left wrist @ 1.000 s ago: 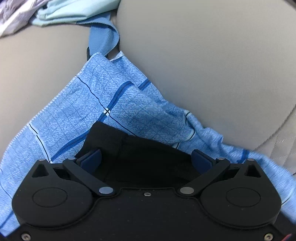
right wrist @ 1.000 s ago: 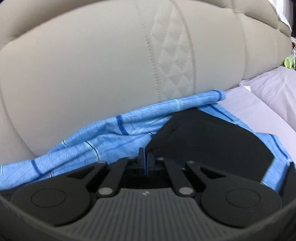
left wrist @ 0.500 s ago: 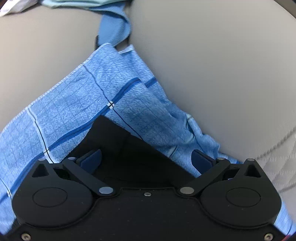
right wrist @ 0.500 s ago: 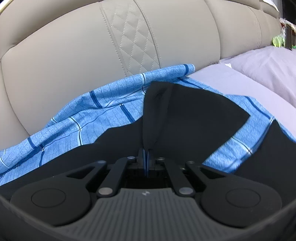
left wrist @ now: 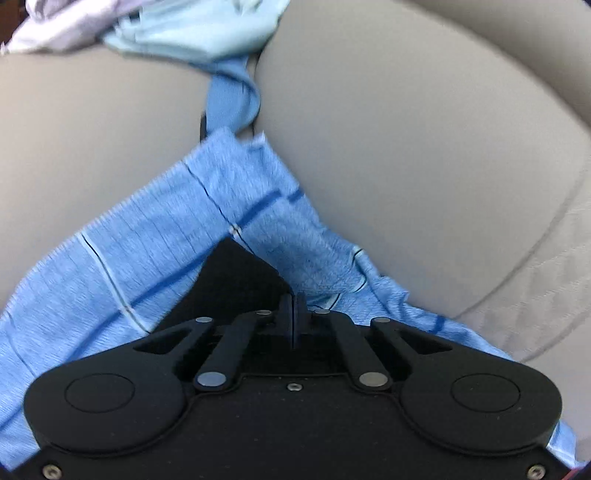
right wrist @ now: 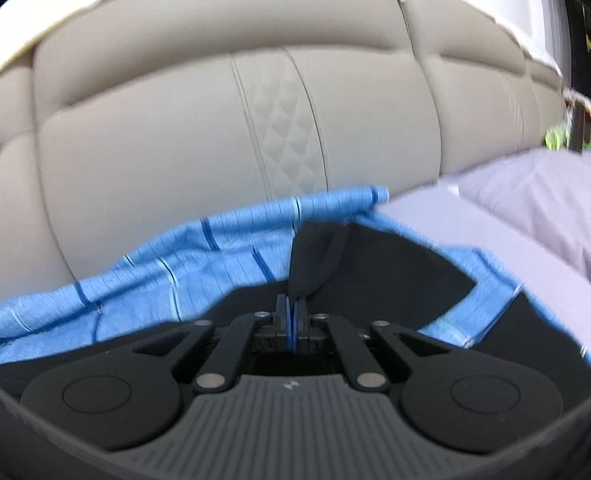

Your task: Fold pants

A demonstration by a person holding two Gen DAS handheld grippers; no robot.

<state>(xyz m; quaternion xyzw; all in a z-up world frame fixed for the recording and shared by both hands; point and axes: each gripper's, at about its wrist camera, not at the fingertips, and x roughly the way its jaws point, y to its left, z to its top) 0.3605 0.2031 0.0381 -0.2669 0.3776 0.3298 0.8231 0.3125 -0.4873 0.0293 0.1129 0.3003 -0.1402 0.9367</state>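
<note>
The black pants (left wrist: 236, 273) lie on a blue checked cloth (left wrist: 155, 236) on a beige sofa. In the left wrist view my left gripper (left wrist: 293, 306) is shut, its jaws pressed together on a corner of the black pants. In the right wrist view my right gripper (right wrist: 293, 306) is shut on a raised fold of the black pants (right wrist: 314, 254), which spread to the right (right wrist: 399, 266) over the blue cloth (right wrist: 184, 254). Most of the pants are hidden under the gripper bodies.
The beige sofa back (right wrist: 221, 140) with a quilted strip (right wrist: 284, 125) rises just behind the cloth. Light green and lilac clothes (left wrist: 192, 33) lie at the far left of the sofa. A lilac sheet (right wrist: 517, 206) lies to the right.
My left gripper has gone from open to shut on the pants corner. My right gripper stays shut and has lifted its fold of the pants upward.
</note>
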